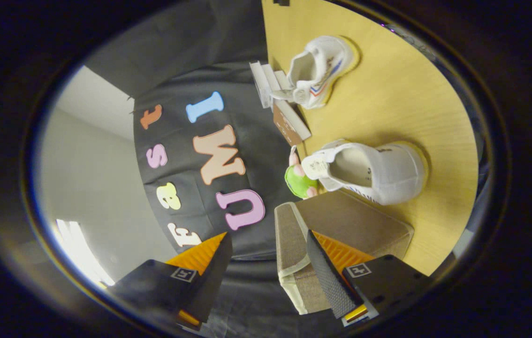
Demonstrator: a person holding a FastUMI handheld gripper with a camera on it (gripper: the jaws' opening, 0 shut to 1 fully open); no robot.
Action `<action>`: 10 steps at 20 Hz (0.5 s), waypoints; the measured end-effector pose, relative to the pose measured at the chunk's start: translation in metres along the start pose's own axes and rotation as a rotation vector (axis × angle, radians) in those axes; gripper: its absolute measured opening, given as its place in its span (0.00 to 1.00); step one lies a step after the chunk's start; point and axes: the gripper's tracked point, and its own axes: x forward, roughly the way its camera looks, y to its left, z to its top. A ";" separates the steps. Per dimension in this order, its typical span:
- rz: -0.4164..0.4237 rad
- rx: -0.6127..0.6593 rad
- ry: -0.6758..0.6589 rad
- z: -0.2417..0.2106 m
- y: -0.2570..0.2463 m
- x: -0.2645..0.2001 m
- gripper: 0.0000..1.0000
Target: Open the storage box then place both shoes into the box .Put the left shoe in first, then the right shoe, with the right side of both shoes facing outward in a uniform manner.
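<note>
The view is turned on its side, with the wooden table (402, 94) standing to the right of the booth's wall. A beige fabric storage box (355, 220) with a pale trimmed edge lies right at my fingers. My gripper (267, 237) is open wide. One finger (329, 277) rests against the box's trimmed end, while the other finger (212, 263) hangs free in front of the wall. Just beyond the box lies a white shoe (374, 171) with its opening facing me. Farther off sits a second white shoe (320, 70) with red and blue stripes.
A green toy (300, 182) sits between the box and the near shoe's heel. A brown carton (289, 123) and some white boxes (268, 82) stand along the table's wall edge by the far shoe. Bare wood stretches beyond the shoes.
</note>
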 end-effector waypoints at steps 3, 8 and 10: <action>-0.060 0.009 0.004 -0.002 -0.017 0.000 0.98; -0.024 0.075 -0.003 -0.004 -0.002 0.002 0.98; -0.031 0.077 -0.004 -0.005 -0.004 0.005 0.98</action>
